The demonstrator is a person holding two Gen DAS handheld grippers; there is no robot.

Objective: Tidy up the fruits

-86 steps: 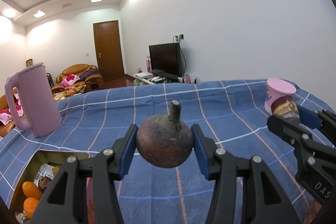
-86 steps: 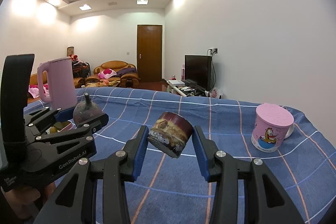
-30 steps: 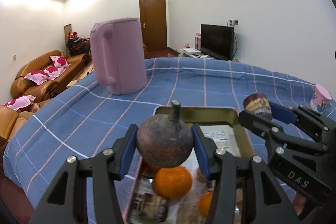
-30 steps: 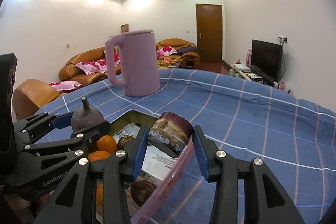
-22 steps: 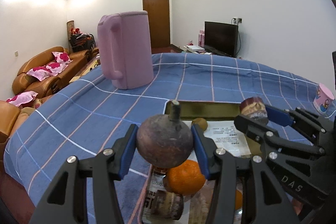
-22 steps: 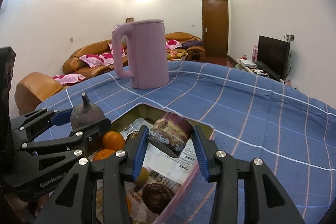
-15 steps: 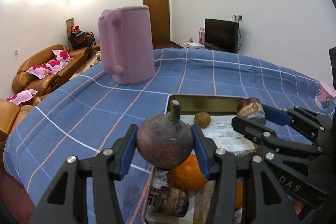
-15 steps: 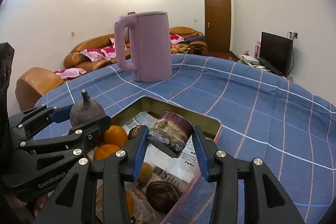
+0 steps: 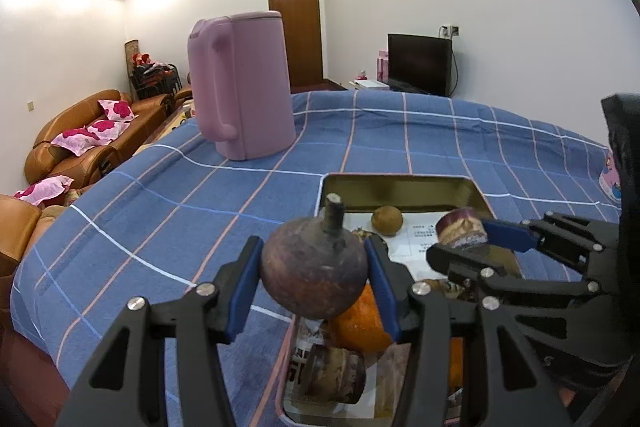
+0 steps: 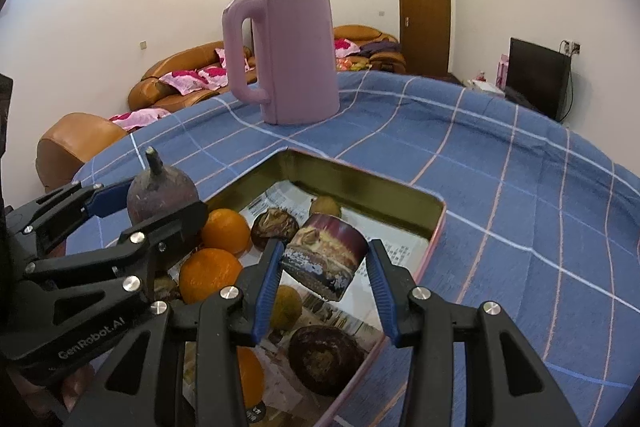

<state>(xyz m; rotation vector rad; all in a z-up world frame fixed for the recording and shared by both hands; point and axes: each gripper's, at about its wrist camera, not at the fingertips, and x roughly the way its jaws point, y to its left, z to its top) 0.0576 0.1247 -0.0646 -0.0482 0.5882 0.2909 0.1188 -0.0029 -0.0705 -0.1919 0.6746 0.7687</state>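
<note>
Right wrist view: blue checked desk [image 10: 500, 195] carrying pink kettle [image 10: 288, 55] and open tin [image 10: 384, 191] lined with paper, oranges [image 10: 210, 273] inside. Above the tin, left tongs [image 10: 160, 205] clamped on dark round fruit [image 10: 160, 191], stem up. Right tongs [image 10: 324, 267] clamped on cut fruit piece [image 10: 324, 259], tilted.

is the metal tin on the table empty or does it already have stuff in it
Not empty. The tin already holds oranges, dark fruits and printed paper.
</note>
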